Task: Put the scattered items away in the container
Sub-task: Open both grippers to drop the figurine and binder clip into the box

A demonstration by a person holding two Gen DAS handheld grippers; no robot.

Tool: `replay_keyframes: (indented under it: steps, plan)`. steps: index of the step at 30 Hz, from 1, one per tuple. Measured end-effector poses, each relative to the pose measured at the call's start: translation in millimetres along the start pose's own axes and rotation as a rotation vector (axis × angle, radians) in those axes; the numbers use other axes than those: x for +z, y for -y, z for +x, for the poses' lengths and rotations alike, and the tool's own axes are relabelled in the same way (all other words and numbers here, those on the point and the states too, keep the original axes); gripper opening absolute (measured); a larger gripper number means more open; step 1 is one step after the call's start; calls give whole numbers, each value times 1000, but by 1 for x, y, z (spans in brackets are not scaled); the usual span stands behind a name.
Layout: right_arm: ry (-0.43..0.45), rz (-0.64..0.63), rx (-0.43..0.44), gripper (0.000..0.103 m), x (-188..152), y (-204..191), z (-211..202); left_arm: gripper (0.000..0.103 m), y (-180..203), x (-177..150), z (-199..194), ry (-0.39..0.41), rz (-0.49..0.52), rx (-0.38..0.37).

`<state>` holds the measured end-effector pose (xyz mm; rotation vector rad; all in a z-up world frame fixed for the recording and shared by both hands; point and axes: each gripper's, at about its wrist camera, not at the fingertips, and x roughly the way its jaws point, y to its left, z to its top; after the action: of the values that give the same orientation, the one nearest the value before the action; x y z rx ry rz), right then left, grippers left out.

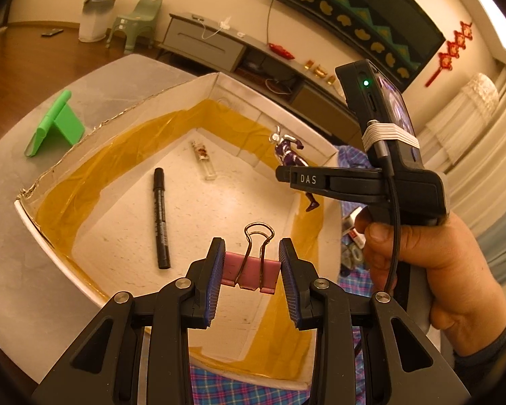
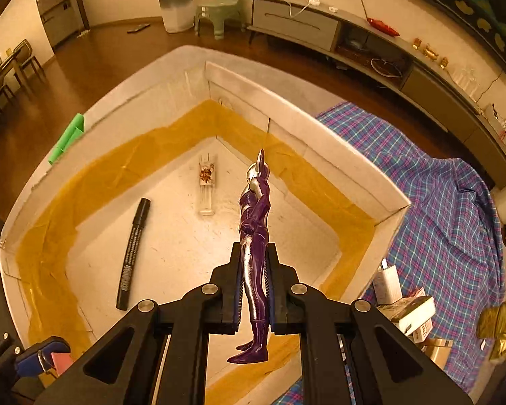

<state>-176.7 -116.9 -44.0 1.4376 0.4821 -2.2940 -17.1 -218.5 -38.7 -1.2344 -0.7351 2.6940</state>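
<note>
A white open box (image 1: pixel 124 114) with yellow tape inside sits on the grey table; it also shows in the right wrist view (image 2: pixel 307 128). In it lie a black marker (image 1: pixel 161 216) (image 2: pixel 133 253) and a clear lighter (image 1: pixel 205 162) (image 2: pixel 206 187). My left gripper (image 1: pixel 252 270) is shut on a pink binder clip (image 1: pixel 249 271) above the box's near side. My right gripper (image 2: pixel 253 290) is shut on a purple and silver toy figure (image 2: pixel 254 236) above the box; the figure also shows in the left wrist view (image 1: pixel 288 152).
A green phone stand (image 1: pixel 55 125) stands on the table left of the box. A plaid cloth (image 2: pixel 438 202) lies to the right with small boxes (image 2: pixel 408 307) and a gold packet (image 2: pixel 499 324) on it. A TV cabinet (image 2: pixel 354 33) is behind.
</note>
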Motion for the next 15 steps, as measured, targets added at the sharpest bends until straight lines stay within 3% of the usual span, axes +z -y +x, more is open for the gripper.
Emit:
replay_keyframes:
  steps: [5,15]
  plan:
    - [-22,12,2,13,0,4,9,35,-4,2,7,-25,-11,-5]
    - [0,52,21,22,0,14,4,39,-3,4,11,-44,-12,-16]
